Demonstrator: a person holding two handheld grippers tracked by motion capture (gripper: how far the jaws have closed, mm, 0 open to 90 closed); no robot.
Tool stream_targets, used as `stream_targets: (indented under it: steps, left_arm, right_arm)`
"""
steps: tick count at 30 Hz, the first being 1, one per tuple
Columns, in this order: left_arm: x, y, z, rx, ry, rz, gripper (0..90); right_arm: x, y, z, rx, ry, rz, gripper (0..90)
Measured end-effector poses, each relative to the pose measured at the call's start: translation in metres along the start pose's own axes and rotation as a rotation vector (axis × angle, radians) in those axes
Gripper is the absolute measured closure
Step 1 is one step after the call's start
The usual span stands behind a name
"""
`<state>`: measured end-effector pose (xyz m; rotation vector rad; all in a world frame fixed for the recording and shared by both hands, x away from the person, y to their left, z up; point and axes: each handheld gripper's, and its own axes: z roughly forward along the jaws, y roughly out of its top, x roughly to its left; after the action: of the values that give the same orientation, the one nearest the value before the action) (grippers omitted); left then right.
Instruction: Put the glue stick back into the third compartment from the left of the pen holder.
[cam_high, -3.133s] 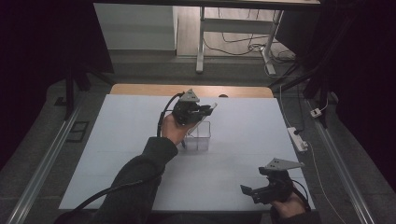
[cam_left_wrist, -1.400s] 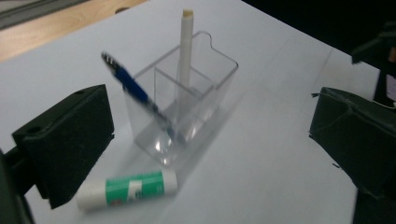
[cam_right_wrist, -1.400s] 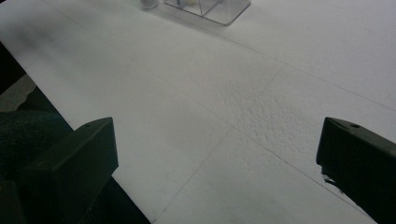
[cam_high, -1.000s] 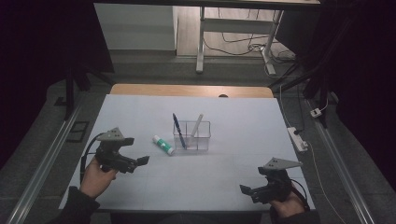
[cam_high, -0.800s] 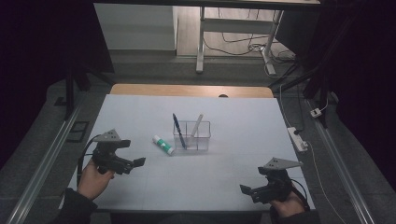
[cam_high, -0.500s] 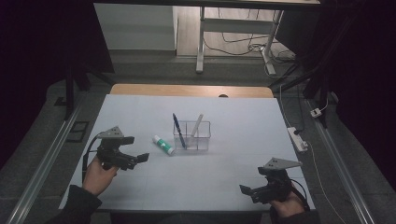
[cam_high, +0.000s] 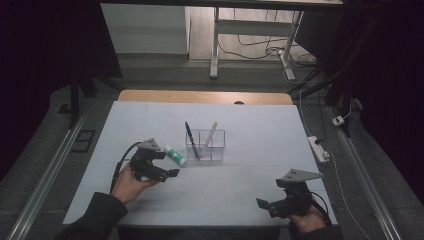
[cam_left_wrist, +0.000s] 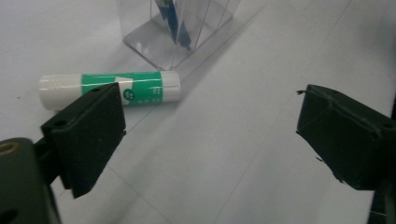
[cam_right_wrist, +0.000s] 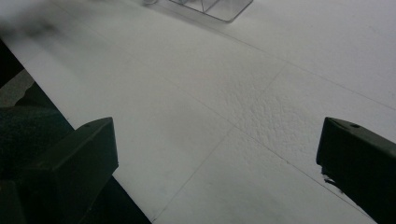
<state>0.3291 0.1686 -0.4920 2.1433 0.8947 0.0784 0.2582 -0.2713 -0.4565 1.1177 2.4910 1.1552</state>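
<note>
Left gripper (cam_high: 167, 170) low over the counter (cam_high: 260, 190), jaws apart and just closing a little, nothing between them. Glue stick (cam_left_wrist: 109, 88) lies flat just ahead, beside the clear organizer (cam_high: 206, 146). Right gripper (cam_high: 264, 206) released, empty, at the counter's near edge.

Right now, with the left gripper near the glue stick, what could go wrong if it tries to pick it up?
1. The glue stick lies on its side on the table; being round, it may roll away if one pad touches first.
2. It lies close beside the clear holder, so the left gripper, whose jaws have just been closing with nothing between them, might knock the holder and tip the blue pen.
</note>
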Motion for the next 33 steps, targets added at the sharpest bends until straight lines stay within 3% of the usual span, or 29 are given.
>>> stream_targets:
  steps: [3, 12, 16, 19, 23, 26, 33]
  left_arm:
    - [-0.001, 0.003, 0.011, 0.011, 0.003, 0.025, 17.5]
    - [-0.006, 0.010, 0.033, 0.046, 0.019, 0.082, 61.9]
    - [-0.004, 0.010, 0.028, 0.050, 0.076, 0.101, 78.9]
    - [0.004, 0.008, 0.019, 0.036, 0.110, 0.068, 88.7]
    - [0.015, 0.008, 0.013, 0.024, 0.146, 0.027, 89.1]
    - [0.021, 0.010, 0.014, 0.005, 0.143, -0.007, 89.1]
    - [0.022, 0.020, 0.033, 0.018, 0.161, 0.004, 89.1]
  right_arm:
    - [0.000, 0.000, 0.000, 0.002, -0.002, -0.001, 0.0]
    - [0.000, 0.000, 0.000, 0.002, 0.000, -0.001, 0.0]
    - [0.000, 0.000, 0.000, 0.000, 0.003, 0.000, 0.0]
    - [-0.001, 0.000, 0.000, -0.001, 0.004, 0.002, 0.0]
    - [0.000, 0.000, 0.000, 0.003, 0.003, 0.000, 0.0]
    - [0.000, 0.000, 0.000, 0.004, 0.004, 0.001, 0.0]
    - [-0.001, 0.000, 0.001, 0.006, 0.007, 0.000, 0.0]
